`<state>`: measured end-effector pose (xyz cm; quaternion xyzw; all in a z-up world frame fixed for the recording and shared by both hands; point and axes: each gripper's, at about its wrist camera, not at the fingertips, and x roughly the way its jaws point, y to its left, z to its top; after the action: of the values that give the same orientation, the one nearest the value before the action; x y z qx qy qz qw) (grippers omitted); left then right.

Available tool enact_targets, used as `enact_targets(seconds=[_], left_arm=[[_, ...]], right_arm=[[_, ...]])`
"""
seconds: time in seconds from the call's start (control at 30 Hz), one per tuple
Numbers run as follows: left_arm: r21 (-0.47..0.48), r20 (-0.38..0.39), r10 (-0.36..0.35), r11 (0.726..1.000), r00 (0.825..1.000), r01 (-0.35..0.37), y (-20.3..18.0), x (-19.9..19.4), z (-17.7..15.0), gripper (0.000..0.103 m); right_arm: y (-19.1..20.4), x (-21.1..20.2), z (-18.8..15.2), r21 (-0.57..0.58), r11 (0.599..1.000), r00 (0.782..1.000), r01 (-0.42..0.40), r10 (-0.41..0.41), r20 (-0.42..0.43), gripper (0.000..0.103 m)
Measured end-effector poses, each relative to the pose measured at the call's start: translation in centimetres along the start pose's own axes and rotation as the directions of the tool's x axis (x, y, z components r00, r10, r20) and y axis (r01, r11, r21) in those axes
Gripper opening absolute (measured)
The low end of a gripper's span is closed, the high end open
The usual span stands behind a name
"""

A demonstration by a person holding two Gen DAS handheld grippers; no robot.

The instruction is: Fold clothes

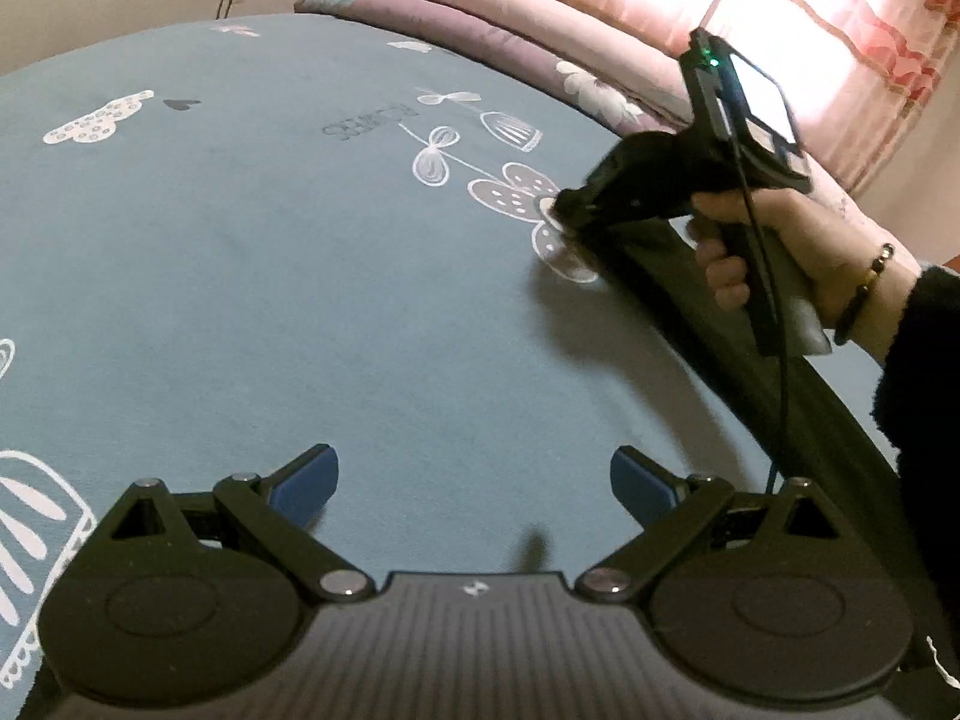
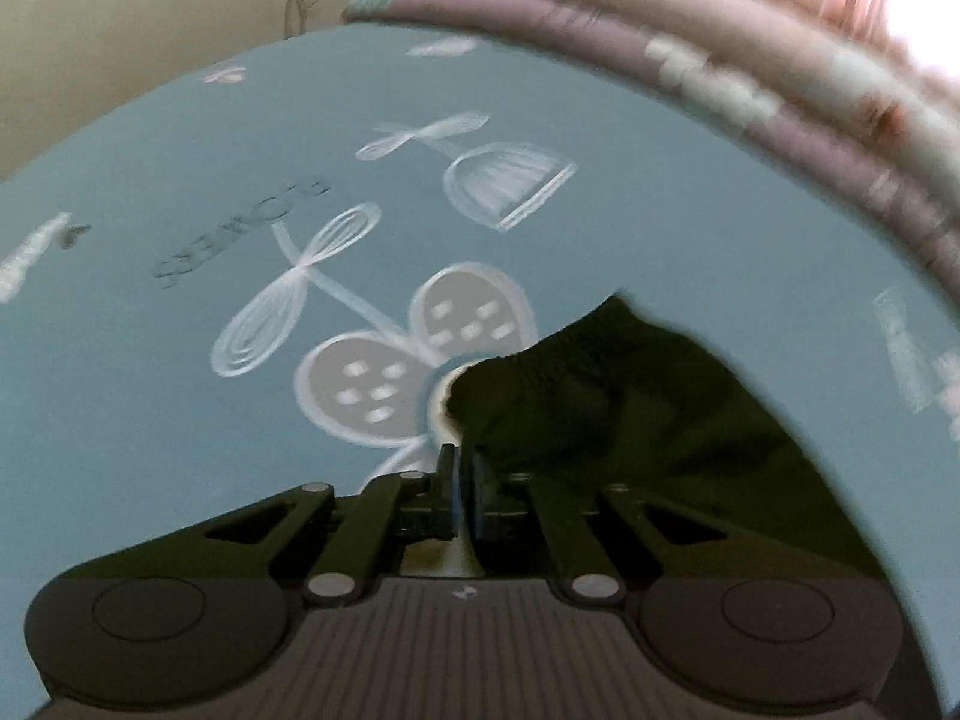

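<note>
Right hand-held gripper (image 2: 461, 480): jaws drawn in to a narrow slit, blue pads nearly together. Its tips sit at the near corner of a dark garment (image 2: 630, 408), at the gathered, elastic-looking edge. Whether any cloth is actually caught between the pads cannot be told; the view is blurred and the fabric edge lies just beside and beyond the tips, spreading to their right.

In the left wrist view the same right hand-held gripper (image 1: 555, 213) points down at the bed sheet (image 1: 300, 300), tips on or just above a white flower print, with the dark garment (image 1: 690, 312) running back from the tips along the right edge of the bed as a long dark strip. A hand (image 1: 774, 252) grips the handle; a bead bracelet and a dark fuzzy sleeve show at the wrist.

Left hand-held gripper (image 1: 474, 483): jaws spread wide, blue pads well apart, nothing between them. Below it only plain blue sheet. It is well apart from the garment, which lies to its right and further away.

Bed: blue sheet printed with white flowers and bells. A folded pink and mauve floral quilt (image 1: 480, 18) lies along the far edge. Pink curtain (image 1: 810, 6) behind, lit from the window.
</note>
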<state>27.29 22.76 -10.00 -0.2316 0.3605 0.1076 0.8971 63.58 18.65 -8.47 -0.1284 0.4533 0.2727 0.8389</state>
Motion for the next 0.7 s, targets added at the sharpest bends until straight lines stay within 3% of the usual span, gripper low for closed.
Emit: enact_targets(seconds=[0.17,0.23,0.33,0.6,0.67,0.7], left_arm=[[-0.002,0.000,-0.001,1.000,1.000,0.001,0.1,0.0,0.0,0.097],[-0.007,0.003,-0.004,1.000,1.000,0.004,0.2,-0.1,0.1,0.097],[-0.012,0.018,-0.046,0.999,0.999,0.046,0.0,-0.9,0.1,0.097],[0.047,0.023,-0.101,0.994,0.995,0.100,-2.1,-1.8,-0.3,0.097],[0.057,0.022,-0.097,0.994,0.995,0.095,-2.5,-1.8,-0.3,0.097],[0.062,0.021,-0.092,0.994,0.996,0.090,-2.6,-1.7,-0.4,0.097]], right_arm=[[-1.6,-3.0,0.0,0.054,0.993,0.993,-0.109,0.107,0.051,0.035],[-2.6,-5.9,0.0,0.019,0.996,0.992,-0.091,0.089,0.093,0.044],[-4.8,-9.9,-0.9,-0.025,1.000,0.992,0.013,-0.010,0.126,0.050],[-9.5,-13.1,-4.2,0.050,0.994,0.987,0.094,-0.100,0.129,0.049],[-10.0,-12.0,-4.2,0.095,0.993,0.987,0.074,-0.086,0.134,0.043],[-10.1,-11.3,-4.1,0.115,0.991,0.987,0.062,-0.078,0.143,0.031]])
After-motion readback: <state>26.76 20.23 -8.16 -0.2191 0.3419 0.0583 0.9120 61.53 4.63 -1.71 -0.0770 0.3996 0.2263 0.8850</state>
